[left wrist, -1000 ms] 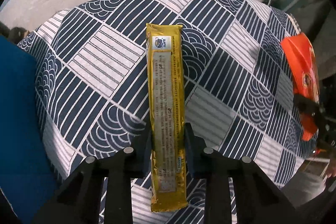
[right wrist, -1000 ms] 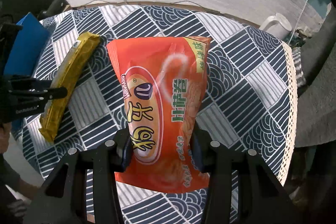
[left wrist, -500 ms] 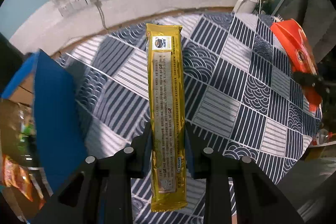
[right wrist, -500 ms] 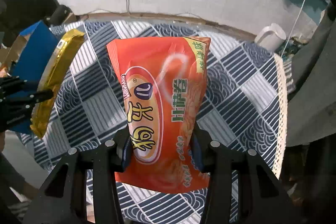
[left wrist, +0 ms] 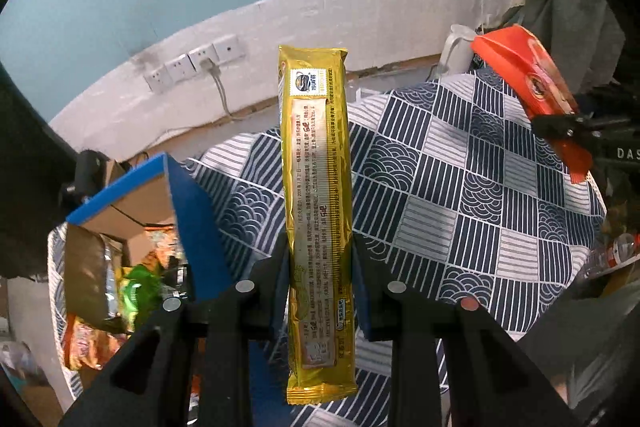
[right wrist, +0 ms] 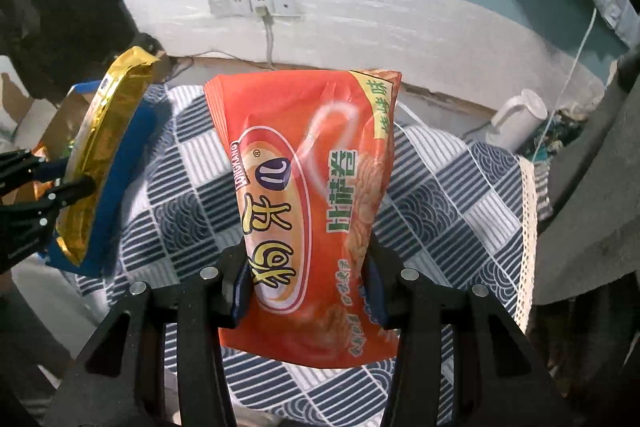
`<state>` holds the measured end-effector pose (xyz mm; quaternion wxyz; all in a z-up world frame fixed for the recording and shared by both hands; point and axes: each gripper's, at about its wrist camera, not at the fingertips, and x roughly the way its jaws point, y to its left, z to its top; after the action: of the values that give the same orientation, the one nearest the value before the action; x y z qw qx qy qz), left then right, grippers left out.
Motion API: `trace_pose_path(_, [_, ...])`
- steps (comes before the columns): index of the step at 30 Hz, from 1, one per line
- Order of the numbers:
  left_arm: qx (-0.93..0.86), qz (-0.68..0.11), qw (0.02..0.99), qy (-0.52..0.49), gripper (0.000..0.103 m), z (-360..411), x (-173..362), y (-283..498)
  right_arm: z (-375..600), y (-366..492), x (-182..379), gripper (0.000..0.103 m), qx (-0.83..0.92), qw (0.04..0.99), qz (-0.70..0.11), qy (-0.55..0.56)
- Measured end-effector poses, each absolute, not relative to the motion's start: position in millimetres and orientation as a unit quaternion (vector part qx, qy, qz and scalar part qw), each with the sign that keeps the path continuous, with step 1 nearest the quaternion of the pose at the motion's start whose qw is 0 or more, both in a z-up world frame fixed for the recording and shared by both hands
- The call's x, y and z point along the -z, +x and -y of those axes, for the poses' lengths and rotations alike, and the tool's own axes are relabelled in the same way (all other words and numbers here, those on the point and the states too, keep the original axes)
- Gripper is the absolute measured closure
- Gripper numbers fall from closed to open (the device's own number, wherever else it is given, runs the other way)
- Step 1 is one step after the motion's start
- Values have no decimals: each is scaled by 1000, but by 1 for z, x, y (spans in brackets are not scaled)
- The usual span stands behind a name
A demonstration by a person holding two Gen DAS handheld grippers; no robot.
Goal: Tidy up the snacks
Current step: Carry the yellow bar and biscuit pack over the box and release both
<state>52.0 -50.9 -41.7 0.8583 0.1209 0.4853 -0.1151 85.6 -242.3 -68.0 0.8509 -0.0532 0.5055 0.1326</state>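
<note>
Long gold snack packet (left wrist: 318, 223) clamped in left gripper (left wrist: 318, 291), raised above patterned tablecloth (left wrist: 460, 187), orange snack bag (right wrist: 312, 211) pinched in right gripper (right wrist: 306, 291) above the same cloth, open blue box (left wrist: 192, 227) at the cloth's left edge, apparently holding other snacks.

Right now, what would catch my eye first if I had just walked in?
Two bright snacks held up over the patterned tablecloth: a long gold pack clamped in the left gripper, and a big orange bag clamped in the right gripper. At the table's left edge, an open blue box already holds other snack packets.
</note>
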Motion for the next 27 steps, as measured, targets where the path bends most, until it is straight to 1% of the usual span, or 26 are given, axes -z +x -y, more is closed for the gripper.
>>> trace_pose_path(19, [102,-442,885,103,75,-15,-5,30,161,80,27,58,-200,855,-472,-77])
trace_pose_path(27, [85,-440,890,86,75,-51,-6,29,125,83,22,58,-218,850,-471,-87])
